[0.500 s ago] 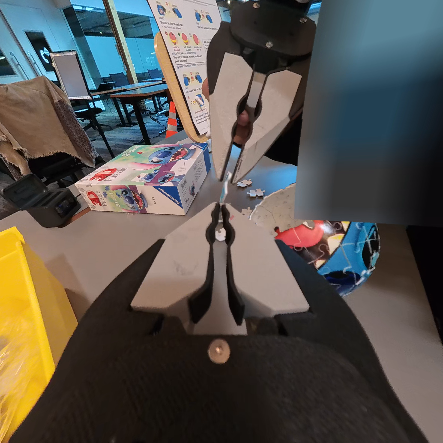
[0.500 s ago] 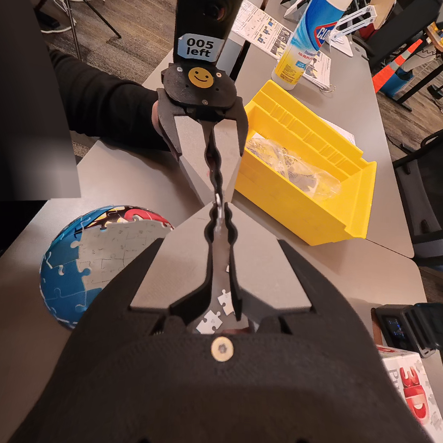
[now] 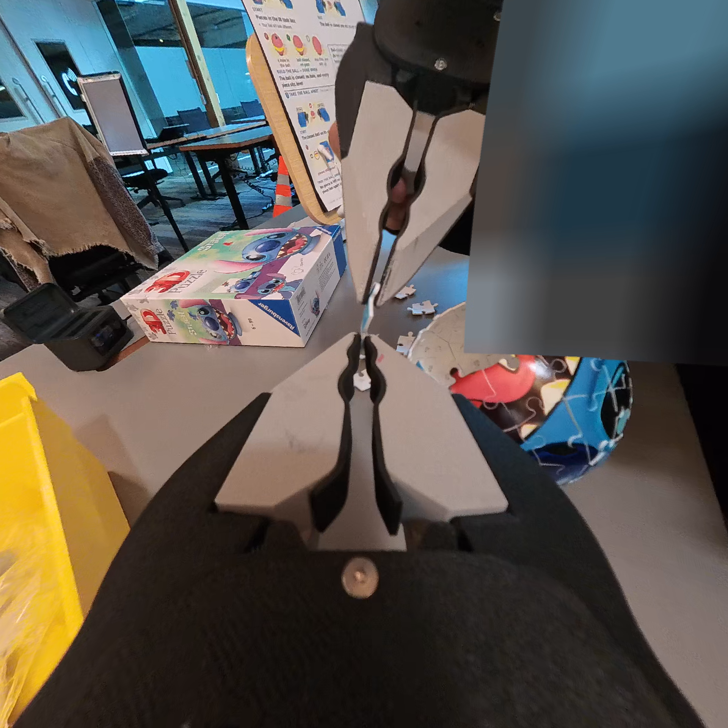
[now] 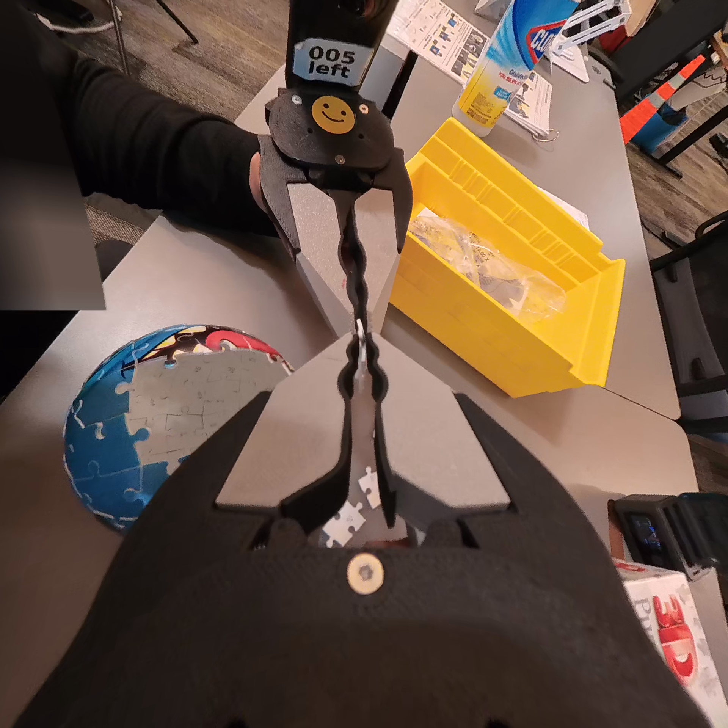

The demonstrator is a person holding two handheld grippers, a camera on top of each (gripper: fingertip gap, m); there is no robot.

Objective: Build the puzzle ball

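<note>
The partly built puzzle ball [image 3: 551,413], blue, red and black, lies on the grey table with its open side showing the grey backs of the pieces; it also shows in the right wrist view [image 4: 102,441]. My two grippers meet tip to tip above the table. My left gripper [image 3: 362,338] and my right gripper [image 4: 360,344] are both shut on one small blue-and-white puzzle piece [image 3: 369,311], seen edge-on [image 4: 359,346]. The ball sits apart, to the side of both grippers. Loose pieces [image 3: 422,307] lie on the table below [image 4: 346,520].
The puzzle box [image 3: 236,291] lies beyond the grippers. A yellow bin [image 4: 492,327] holding a plastic bag stands beside them. A black case [image 3: 67,327], a cleaner bottle [image 4: 500,67] and an instruction board [image 3: 303,98] stand around. A person's black sleeve [image 4: 138,149] reaches in. Only a small space, under 4 cm, lies between the two pairs of fingers.
</note>
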